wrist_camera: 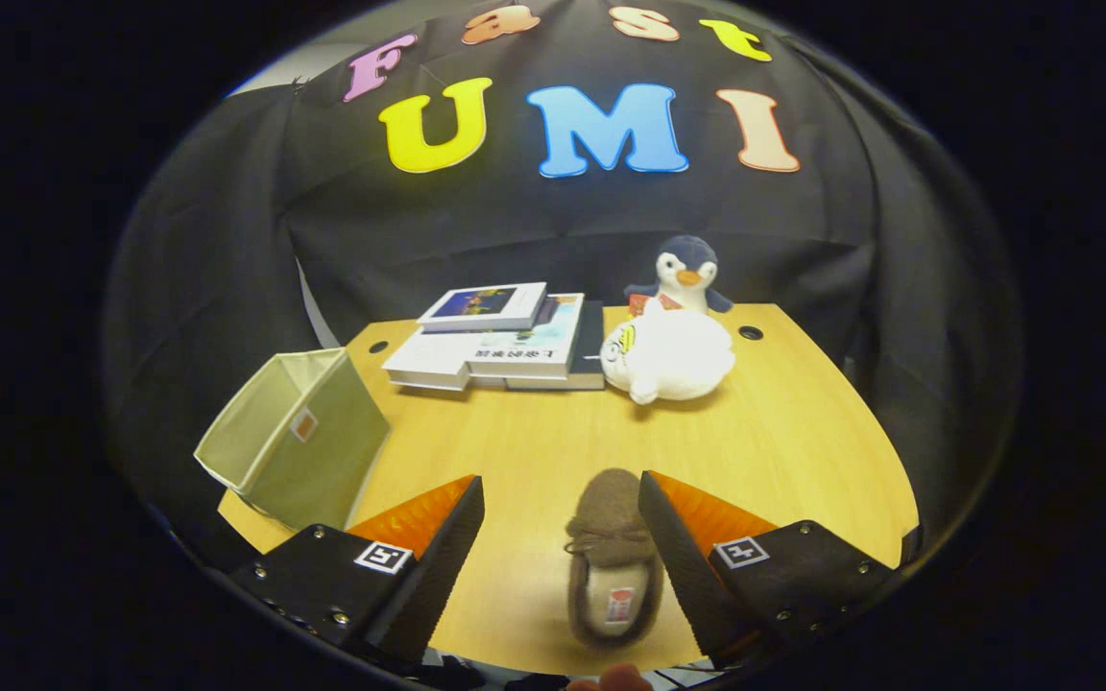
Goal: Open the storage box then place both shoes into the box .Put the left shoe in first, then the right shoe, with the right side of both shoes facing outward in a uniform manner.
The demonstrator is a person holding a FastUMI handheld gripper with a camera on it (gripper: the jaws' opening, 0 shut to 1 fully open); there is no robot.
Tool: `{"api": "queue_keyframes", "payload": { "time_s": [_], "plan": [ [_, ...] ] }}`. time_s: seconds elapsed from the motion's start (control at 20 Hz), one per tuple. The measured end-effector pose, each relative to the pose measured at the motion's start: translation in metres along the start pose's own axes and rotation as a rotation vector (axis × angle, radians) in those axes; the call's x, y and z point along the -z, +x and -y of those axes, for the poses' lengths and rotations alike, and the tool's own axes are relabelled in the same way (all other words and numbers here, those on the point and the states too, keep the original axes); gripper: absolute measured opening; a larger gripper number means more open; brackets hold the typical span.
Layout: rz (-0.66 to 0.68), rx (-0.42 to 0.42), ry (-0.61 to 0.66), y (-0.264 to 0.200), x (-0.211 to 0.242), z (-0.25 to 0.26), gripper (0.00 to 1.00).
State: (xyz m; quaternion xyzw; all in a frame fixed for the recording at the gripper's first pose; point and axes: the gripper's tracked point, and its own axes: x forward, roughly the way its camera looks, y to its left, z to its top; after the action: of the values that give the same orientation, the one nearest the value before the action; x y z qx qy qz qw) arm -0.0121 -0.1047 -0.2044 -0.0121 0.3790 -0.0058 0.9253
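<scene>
My gripper [561, 509] is wide open, its two fingers spread and holding nothing, hanging over the near edge of the light wooden table [783, 432]. Between the fingers, closer to the right one, lies a brown suede moccasin-style slipper with a pale lining [613, 561]. Its long axis runs near to far, almost in line with my fingers: the rounded toe points away from me, the open heel end lies nearest me. The right finger looks just beside the shoe's right flank, though I cannot tell whether it touches; the left finger stands well apart from it, with bare table between.

The pale green fabric storage box [289, 437] sits at the near left corner of the table, to the left of my left finger, tipped so its open mouth faces up and toward the left. So I judge the carry will go leftward from here.

To grip the shoe across its width I would want to shift a little right and come down first.

Farther off rest a stack of books [500, 341], a white plush toy [673, 360] and a plush penguin [685, 274].
</scene>
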Motion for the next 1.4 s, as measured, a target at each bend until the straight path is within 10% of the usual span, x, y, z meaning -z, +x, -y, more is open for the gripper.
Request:
{"api": "queue_keyframes", "payload": {
  "time_s": [0.75,0.95,1.0,1.1,1.4],
  "plan": [
    [-0.252,-0.001,0.046,0.064,0.117,0.071,0.97],
    [-0.308,-0.031,0.137,0.072,0.128,0.057,0.61],
    [-0.308,0.008,0.140,0.072,0.125,0.063,0.26],
    [-0.310,0.022,0.192,0.071,0.118,0.058,0.05],
    [-0.257,-0.047,0.297,0.051,0.062,0.000,0.05]
  ]
}}
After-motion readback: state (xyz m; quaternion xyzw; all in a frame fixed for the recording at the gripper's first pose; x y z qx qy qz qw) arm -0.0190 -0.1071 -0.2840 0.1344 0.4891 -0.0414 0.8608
